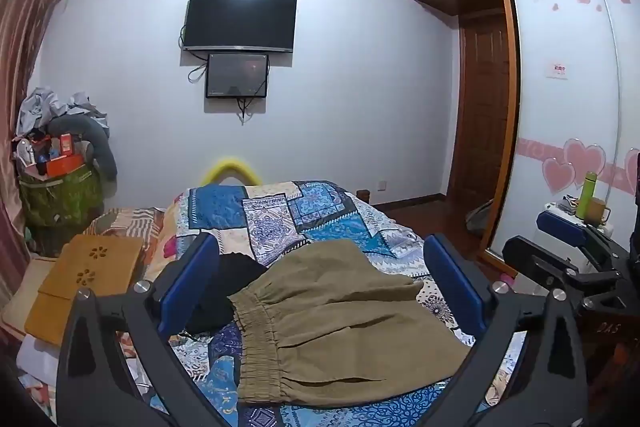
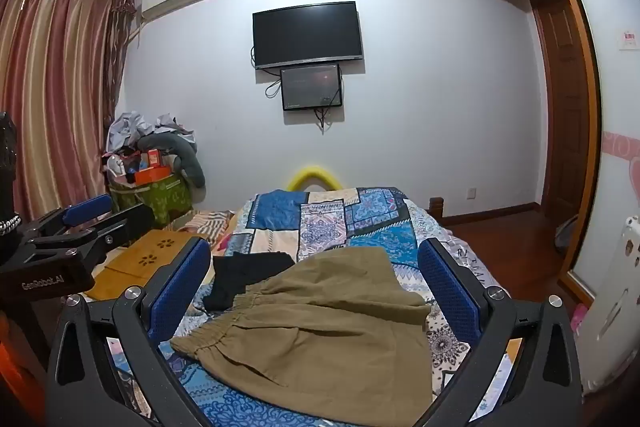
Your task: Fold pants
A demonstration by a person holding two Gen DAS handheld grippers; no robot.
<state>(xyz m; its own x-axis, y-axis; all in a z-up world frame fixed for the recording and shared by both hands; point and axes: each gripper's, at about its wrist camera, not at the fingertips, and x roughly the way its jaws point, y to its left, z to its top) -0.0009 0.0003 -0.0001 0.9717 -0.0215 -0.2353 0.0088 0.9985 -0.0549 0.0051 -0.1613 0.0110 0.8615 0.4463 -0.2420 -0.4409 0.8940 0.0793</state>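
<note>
Both wrist cameras look forward from above the near end of the bed point(image 1: 280, 211), facing the wall-mounted TV point(image 1: 240, 21); the left sits beside the right (each glimpses the other), sharing bed and wall.

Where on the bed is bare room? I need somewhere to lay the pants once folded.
The far patchwork quilt, between the khaki elastic-waist pants and the yellow foam arch, lies bare. So does a narrower strip along the pants' right edge. The left is crowded: a black garment and a perforated wooden tray.
</note>
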